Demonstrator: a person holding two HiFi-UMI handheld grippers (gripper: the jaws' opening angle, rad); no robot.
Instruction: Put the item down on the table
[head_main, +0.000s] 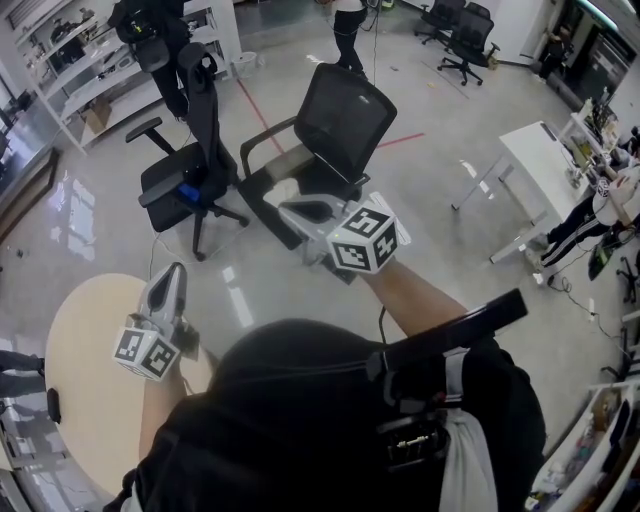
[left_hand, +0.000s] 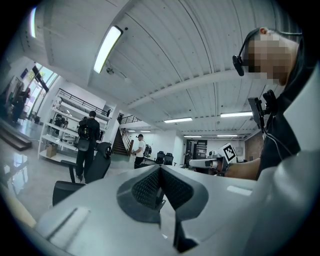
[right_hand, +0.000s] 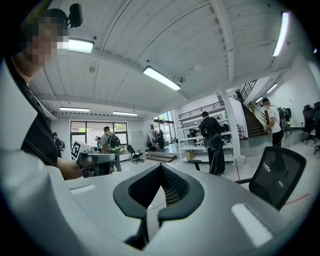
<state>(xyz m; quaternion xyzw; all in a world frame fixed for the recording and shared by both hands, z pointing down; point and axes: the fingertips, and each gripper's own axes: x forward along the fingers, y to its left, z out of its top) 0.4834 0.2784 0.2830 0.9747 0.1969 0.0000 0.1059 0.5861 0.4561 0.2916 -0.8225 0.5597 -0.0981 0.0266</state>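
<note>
Head view: left gripper (head_main: 175, 272) and right gripper (head_main: 286, 207) both pressed together on nothing, so risk of placing nothing on the table (head_main: 75, 340), with no item visible.

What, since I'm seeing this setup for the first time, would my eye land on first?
Two handheld grippers with black-and-white marker cubes stand out first. The left gripper is by the round wooden table at lower left and the right gripper is at centre. Both have their jaws together with nothing between them. Just beyond them stand a black mesh chair and a second black chair.
</note>
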